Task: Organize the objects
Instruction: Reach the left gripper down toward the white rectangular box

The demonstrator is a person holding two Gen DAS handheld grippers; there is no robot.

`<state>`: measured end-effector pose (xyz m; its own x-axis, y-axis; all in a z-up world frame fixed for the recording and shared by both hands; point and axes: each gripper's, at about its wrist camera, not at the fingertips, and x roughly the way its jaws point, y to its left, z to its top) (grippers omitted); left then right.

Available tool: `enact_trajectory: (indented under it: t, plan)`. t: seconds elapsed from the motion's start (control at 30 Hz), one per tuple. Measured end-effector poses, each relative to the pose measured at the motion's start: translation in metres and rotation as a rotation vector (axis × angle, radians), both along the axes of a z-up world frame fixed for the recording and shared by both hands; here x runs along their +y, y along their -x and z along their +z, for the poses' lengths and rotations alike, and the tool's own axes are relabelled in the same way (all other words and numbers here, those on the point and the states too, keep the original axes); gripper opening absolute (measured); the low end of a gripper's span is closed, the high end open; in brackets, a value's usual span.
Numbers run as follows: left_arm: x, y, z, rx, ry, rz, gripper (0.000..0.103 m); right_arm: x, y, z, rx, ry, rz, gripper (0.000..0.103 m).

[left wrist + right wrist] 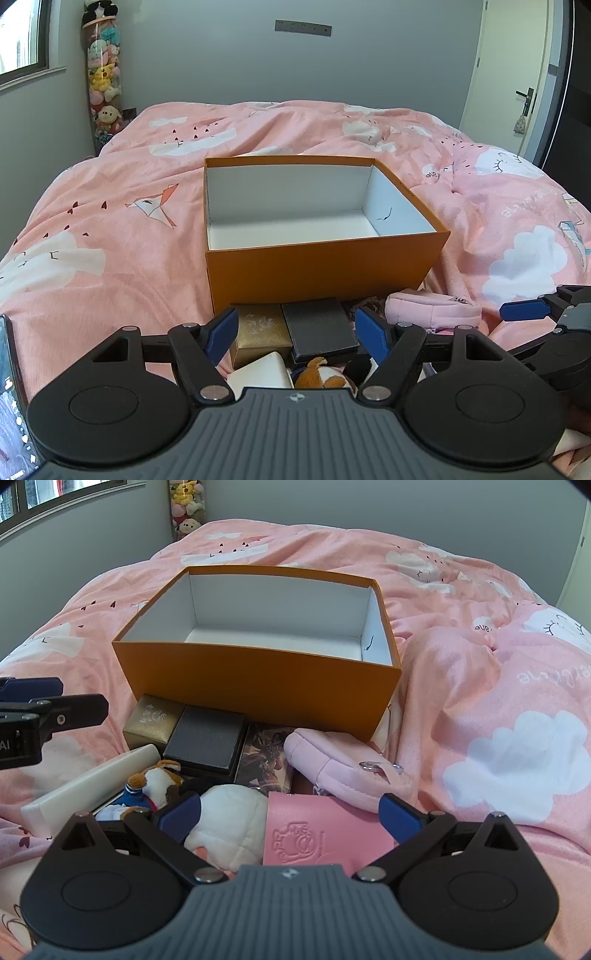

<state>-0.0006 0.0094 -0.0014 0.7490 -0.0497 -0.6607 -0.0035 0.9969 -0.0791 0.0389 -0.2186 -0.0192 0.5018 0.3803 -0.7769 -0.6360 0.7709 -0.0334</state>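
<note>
A: Pink duvet (480,686); on it an orange box (258,686), white-lined and holding nothing, open side up, presumably to receive the items.

B: Near its front wall lie the pile: pink pouch (332,764), dark box (207,742), gold box (153,716), pink card case (325,834), plush toy (229,830).

A: Left gripper (297,334) and right gripper (290,814), both spread wide, pinch nothing, poised above the pile.

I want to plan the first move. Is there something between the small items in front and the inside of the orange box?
Only the orange box's own near wall: the gold box, dark grey box and pink pouch lie at its foot. The box is open on top, with nothing visible inside, so items must be lifted over that wall.
</note>
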Motion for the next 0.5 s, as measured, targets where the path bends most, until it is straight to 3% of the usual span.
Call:
enact_trajectory:
  t: [0.5]
  plan:
    - [0.001, -0.0013, -0.0004, 0.005, 0.0, 0.002, 0.085, -0.0002, -0.001, -0.0008, 0.009, -0.001, -0.002, 0.102]
